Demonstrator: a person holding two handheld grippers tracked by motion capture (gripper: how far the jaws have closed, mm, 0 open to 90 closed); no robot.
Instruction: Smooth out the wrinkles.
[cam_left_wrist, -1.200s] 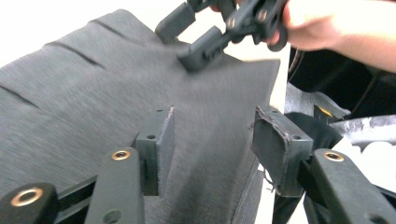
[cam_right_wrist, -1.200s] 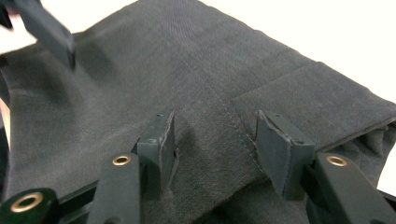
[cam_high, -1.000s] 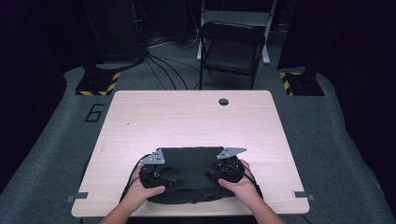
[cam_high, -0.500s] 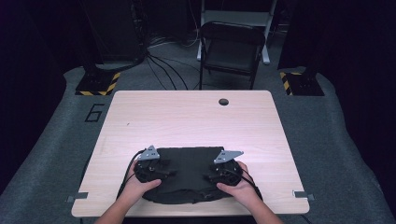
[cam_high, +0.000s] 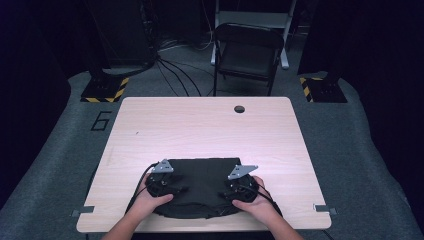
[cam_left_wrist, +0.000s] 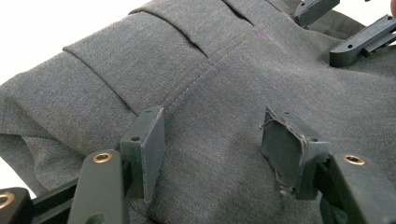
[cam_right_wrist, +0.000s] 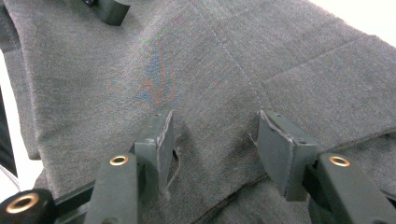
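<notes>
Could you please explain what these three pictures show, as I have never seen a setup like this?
No robot here: a person holds a hand-held two-jaw tool in each hand. The high view looks down on a light wooden table. There you see the left gripper and the right gripper, both on a folded dark grey garment near the table's front edge.

The other two pictures come from cameras riding on the tools, looking along their black jaws. In the left gripper view, the left gripper has just been opening its jaws; they stand apart over the pleated, stitched cloth. In the right gripper view, the right gripper likewise has open jaws over the cloth. Neither pinches the fabric.
</notes>
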